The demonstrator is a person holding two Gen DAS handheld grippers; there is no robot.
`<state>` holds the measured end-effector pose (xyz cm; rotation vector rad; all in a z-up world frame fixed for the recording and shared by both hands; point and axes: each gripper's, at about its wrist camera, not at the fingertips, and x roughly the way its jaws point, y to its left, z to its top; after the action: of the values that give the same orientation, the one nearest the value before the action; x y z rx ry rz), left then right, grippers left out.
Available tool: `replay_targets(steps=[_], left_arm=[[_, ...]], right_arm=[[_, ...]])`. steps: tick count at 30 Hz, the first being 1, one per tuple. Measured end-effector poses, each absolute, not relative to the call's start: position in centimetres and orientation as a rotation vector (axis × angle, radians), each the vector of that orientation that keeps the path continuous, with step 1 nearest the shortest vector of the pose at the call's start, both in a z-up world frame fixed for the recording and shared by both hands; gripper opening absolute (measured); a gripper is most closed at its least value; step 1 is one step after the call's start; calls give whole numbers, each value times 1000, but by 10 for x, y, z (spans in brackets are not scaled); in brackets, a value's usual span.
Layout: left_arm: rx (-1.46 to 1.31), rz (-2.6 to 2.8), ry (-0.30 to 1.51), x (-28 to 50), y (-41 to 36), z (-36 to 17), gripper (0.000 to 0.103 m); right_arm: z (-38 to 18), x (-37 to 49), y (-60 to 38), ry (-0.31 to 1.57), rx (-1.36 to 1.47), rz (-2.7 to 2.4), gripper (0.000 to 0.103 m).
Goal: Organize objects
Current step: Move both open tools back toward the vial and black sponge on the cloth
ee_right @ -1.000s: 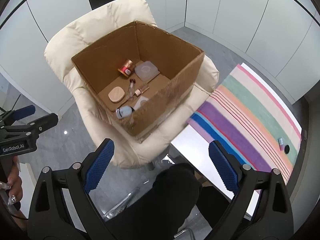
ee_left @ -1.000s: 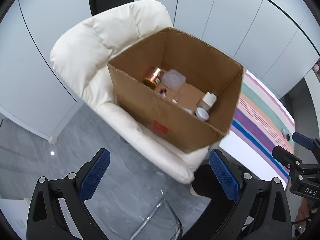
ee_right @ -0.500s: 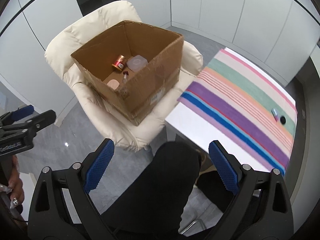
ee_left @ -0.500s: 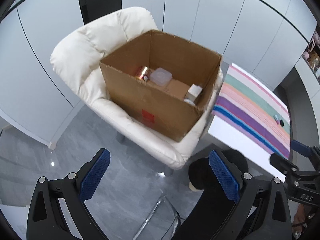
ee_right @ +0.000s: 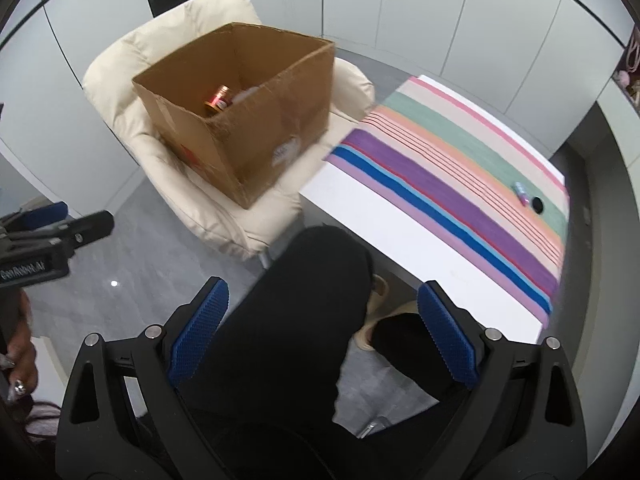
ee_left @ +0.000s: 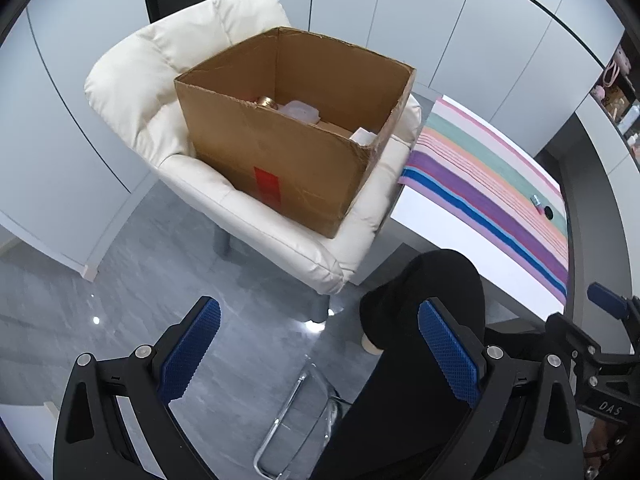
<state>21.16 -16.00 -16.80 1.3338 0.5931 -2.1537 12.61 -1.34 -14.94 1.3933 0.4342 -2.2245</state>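
Note:
An open cardboard box sits on a cream armchair. Inside it I see a gold tin, a clear plastic tub and a white item; the box wall hides the rest. On the striped cloth lie a small bottle and a black cap. My left gripper and right gripper are both open and empty, well back from the box.
The white table carries the cloth on the right. A person's black-clad leg fills the space below the grippers, with a beige slipper. Grey tiled floor and a metal chair frame lie below.
Both grippers have pulled back and away from the box, which now looks smaller and lower-angled. More of the striped table and the person's leg have come into view.

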Motion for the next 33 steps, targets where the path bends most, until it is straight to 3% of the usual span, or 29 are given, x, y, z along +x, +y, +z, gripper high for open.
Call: replay_targets(steps=[12,33], left_arm=[[1330,-2171,554,199,-146,-163,99],[1388,-2331,432,100,-90,-154,99]], right_arm=[[-146,131,14,426,1365,-2290,97],[-152,95,101,256,1447,-2408,97]])
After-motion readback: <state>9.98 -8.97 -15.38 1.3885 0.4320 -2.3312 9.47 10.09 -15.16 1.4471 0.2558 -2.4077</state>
